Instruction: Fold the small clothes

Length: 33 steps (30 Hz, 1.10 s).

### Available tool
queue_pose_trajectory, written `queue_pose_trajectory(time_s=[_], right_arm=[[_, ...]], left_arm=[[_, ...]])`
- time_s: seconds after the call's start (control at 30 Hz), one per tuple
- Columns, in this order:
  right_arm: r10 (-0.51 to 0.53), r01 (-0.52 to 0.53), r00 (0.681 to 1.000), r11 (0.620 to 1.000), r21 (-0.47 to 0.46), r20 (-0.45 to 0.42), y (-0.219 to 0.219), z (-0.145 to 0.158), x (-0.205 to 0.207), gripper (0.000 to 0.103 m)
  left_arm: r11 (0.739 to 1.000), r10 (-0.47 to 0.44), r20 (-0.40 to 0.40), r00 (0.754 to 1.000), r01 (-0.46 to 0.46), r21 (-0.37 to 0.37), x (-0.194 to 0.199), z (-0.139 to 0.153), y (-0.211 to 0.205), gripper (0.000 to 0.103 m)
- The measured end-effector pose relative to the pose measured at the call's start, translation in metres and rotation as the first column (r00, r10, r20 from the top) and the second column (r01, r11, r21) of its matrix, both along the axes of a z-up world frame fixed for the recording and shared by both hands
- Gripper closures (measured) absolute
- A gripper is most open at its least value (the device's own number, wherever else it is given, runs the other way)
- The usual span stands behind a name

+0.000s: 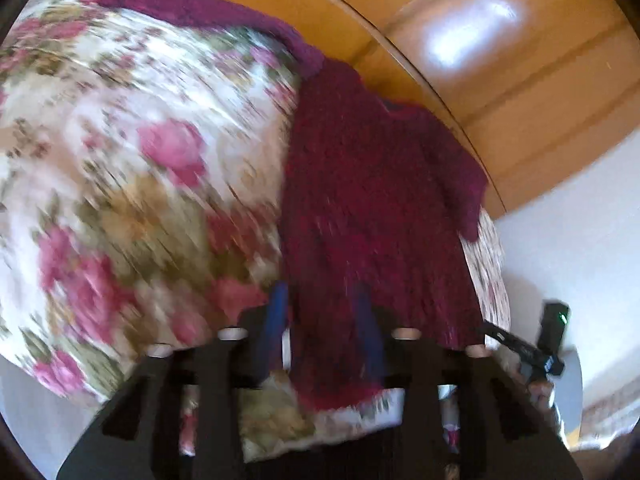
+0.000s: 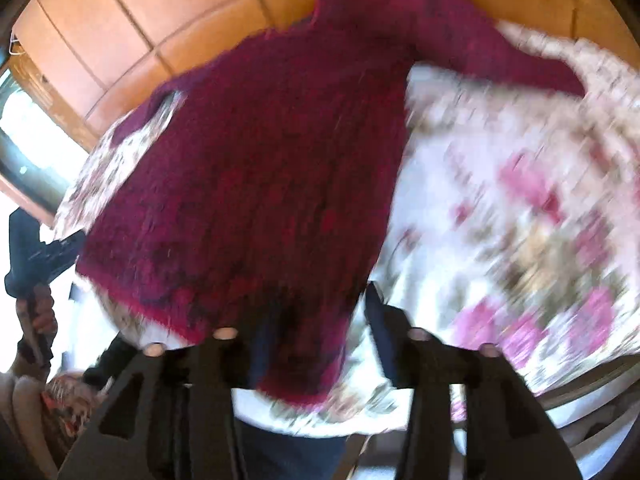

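Maroon knit sweater [image 1: 372,200] lies flat on the floral table [image 1: 120,160]; left hand-held gripper [image 1: 320,312] and right hand-held gripper [image 2: 320,312] stand apart above its hem, so each should pinch a corner squarely.

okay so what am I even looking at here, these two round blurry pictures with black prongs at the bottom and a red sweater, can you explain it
No robot here: a person holds a hand-held gripper in each hand, each with a fisheye camera looking along its two fingers. One picture is from the left gripper, the other from the right gripper. Both look down at a dark red knitted sweater spread on a floral cover, with wooden panelling behind. The sweater's hem lies between each pair of blue fingers. The fingers stand apart, but the blur hides whether they pinch it.
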State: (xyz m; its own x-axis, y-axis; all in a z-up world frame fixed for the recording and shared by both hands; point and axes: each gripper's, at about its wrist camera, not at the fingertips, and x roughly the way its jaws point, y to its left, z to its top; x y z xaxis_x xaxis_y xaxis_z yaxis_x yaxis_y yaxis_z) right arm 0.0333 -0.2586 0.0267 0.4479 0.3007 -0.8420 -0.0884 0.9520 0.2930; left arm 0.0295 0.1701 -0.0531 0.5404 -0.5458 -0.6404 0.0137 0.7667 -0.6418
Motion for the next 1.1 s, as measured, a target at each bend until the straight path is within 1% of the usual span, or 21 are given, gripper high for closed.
queue_pose_trajectory(time_s=[0.07, 0.13, 0.23, 0.37, 0.4, 0.43, 0.5, 0.53, 0.6, 0.63, 0.67, 0.73, 0.77, 0.8, 0.83, 0.93, 0.97, 1.0, 1.03, 1.07, 1.1], right_arm=[[-0.017, 0.017, 0.998, 1.000, 0.001, 0.058, 0.003, 0.012, 0.009, 0.028], [-0.021, 0.019, 0.995, 1.000, 0.020, 0.097, 0.013, 0.017, 0.027, 0.026], [0.009, -0.017, 0.993, 0.998, 0.068, 0.121, 0.049, 0.012, 0.060, 0.022], [0.105, -0.119, 0.985, 0.988, 0.099, 0.135, 0.120, -0.002, 0.107, 0.022], [0.135, -0.149, 0.982, 0.984, 0.101, 0.134, 0.134, -0.005, 0.116, 0.022], [0.160, -0.175, 0.978, 0.979, 0.100, 0.136, 0.146, -0.007, 0.118, 0.022], [0.247, -0.262, 0.960, 0.959, 0.105, 0.134, 0.180, -0.016, 0.123, 0.022], [0.281, -0.296, 0.951, 0.949, 0.109, 0.130, 0.192, -0.021, 0.120, 0.022], [0.357, -0.372, 0.926, 0.917, 0.143, 0.123, 0.212, -0.032, 0.116, 0.022], [0.390, -0.404, 0.913, 0.904, 0.137, 0.119, 0.221, -0.038, 0.111, 0.022], [0.416, -0.428, 0.901, 0.898, 0.100, 0.123, 0.230, -0.044, 0.107, 0.021], [0.433, -0.443, 0.891, 0.895, 0.054, 0.134, 0.237, -0.051, 0.101, 0.018], [0.434, -0.444, 0.890, 0.895, 0.047, 0.140, 0.238, -0.053, 0.099, 0.018], [0.433, -0.444, 0.890, 0.894, 0.057, 0.144, 0.237, -0.054, 0.099, 0.017], [0.432, -0.444, 0.891, 0.893, 0.070, 0.142, 0.235, -0.055, 0.100, 0.017], [0.434, -0.447, 0.890, 0.890, 0.089, 0.138, 0.233, -0.058, 0.102, 0.015], [0.439, -0.452, 0.888, 0.888, 0.084, 0.139, 0.233, -0.059, 0.102, 0.014], [0.443, -0.456, 0.886, 0.887, 0.077, 0.139, 0.235, -0.060, 0.102, 0.013], [0.446, -0.458, 0.884, 0.886, 0.072, 0.140, 0.237, -0.057, 0.099, 0.013], [0.450, -0.461, 0.882, 0.885, 0.064, 0.139, 0.237, -0.057, 0.099, 0.012], [0.451, -0.462, 0.882, 0.885, 0.061, 0.137, 0.239, -0.057, 0.099, 0.012]], left_arm=[[0.997, 0.082, 0.012, 0.997, -0.082, 0.002, 0.014, 0.004, 0.020, 0.051], [0.987, 0.160, 0.003, 0.987, -0.160, 0.019, 0.025, 0.005, 0.036, 0.041], [0.951, 0.311, -0.040, 0.950, -0.310, 0.009, 0.050, -0.001, 0.074, 0.041], [0.897, 0.442, -0.034, 0.896, -0.441, 0.033, 0.082, 0.003, 0.117, 0.041], [0.880, 0.474, -0.039, 0.879, -0.473, 0.033, 0.090, 0.004, 0.128, 0.040], [0.864, 0.503, -0.048, 0.863, -0.503, 0.020, 0.097, 0.005, 0.139, 0.034], [0.833, 0.553, -0.060, 0.831, -0.554, 0.001, 0.119, 0.004, 0.165, 0.032], [0.820, 0.572, -0.064, 0.818, -0.573, 0.004, 0.125, 0.003, 0.175, 0.032], [0.811, 0.584, -0.075, 0.808, -0.585, 0.008, 0.150, 0.001, 0.194, 0.032], [0.792, 0.610, -0.078, 0.788, -0.609, 0.042, 0.160, 0.001, 0.202, 0.032], [0.768, 0.641, -0.070, 0.764, -0.638, 0.067, 0.172, 0.000, 0.213, 0.032], [0.754, 0.656, -0.071, 0.751, -0.647, 0.115, 0.195, -0.002, 0.227, 0.030], [0.727, 0.685, -0.080, 0.724, -0.672, 0.140, 0.207, -0.004, 0.235, 0.030], [0.717, 0.697, -0.087, 0.712, -0.685, 0.131, 0.216, -0.006, 0.242, 0.030], [0.717, 0.697, -0.096, 0.711, -0.688, 0.115, 0.219, -0.007, 0.250, 0.030], [0.702, 0.712, -0.117, 0.693, -0.708, 0.075, 0.240, -0.011, 0.262, 0.031], [0.704, 0.710, -0.105, 0.696, -0.706, 0.073, 0.246, -0.013, 0.262, 0.034], [0.712, 0.702, -0.093, 0.706, -0.698, 0.079, 0.252, -0.012, 0.262, 0.058], [0.721, 0.693, -0.089, 0.716, -0.684, 0.108, 0.257, -0.010, 0.262, 0.093], [0.715, 0.693, -0.071, 0.717, -0.673, 0.189, 0.265, -0.008, 0.262, 0.098], [0.709, 0.695, -0.043, 0.718, -0.674, 0.209, 0.266, -0.003, 0.264, 0.098]])
